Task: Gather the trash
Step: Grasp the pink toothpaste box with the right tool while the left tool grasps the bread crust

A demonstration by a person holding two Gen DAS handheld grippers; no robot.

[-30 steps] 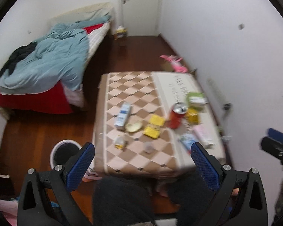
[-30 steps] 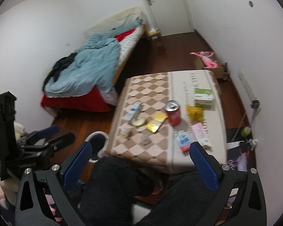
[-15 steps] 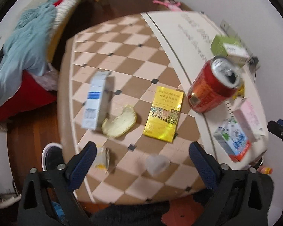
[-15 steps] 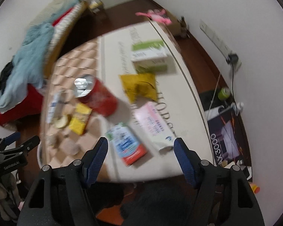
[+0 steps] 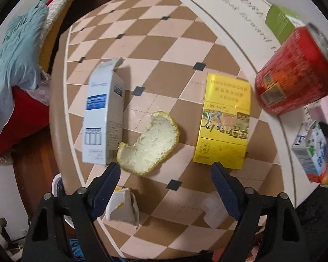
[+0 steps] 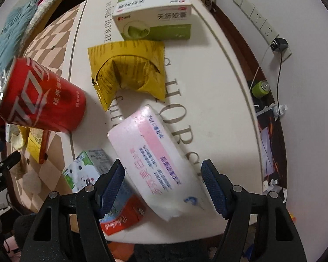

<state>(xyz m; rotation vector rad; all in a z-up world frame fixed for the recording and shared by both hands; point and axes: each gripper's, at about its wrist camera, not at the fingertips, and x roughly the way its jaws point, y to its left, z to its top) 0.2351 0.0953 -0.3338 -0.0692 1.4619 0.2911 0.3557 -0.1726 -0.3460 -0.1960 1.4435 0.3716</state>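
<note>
Jaws of the left gripper (image 5: pixel 165 172) stand wide apart and hold nothing, hovering low over the checked tablecloth (image 5: pixel 164 50). Nearest, just under the left finger, lies a crumpled paper scrap (image 5: pixel 123 207): light and limp, best pinched across its bulk. Just past the fingertips sits an orange peel (image 5: pixel 149 145), pith up, touching the foot of a blue-and-white carton (image 5: pixel 102 114) lying on its side. The peel looks soft and springy, so a pinch across its raised edge should hold it. The carton seems empty and crushable; its narrow width suits the grip. To the right lies a flat yellow cigarette pack (image 5: pixel 225 122), stiff, and low against the cloth. Beyond it stands a red soda can (image 5: pixel 295 72), smooth and probably slippery.

The right gripper (image 6: pixel 163 182) is likewise spread open and empty, straddling the near end of a pink tissue pack (image 6: pixel 155 166) that yields to pressure. A milk carton (image 6: pixel 87 172) lies beside its left finger. Farther off are a torn yellow wrapper (image 6: pixel 131 69), crinkly and weightless, then a green-and-white box (image 6: pixel 155 15).
</note>
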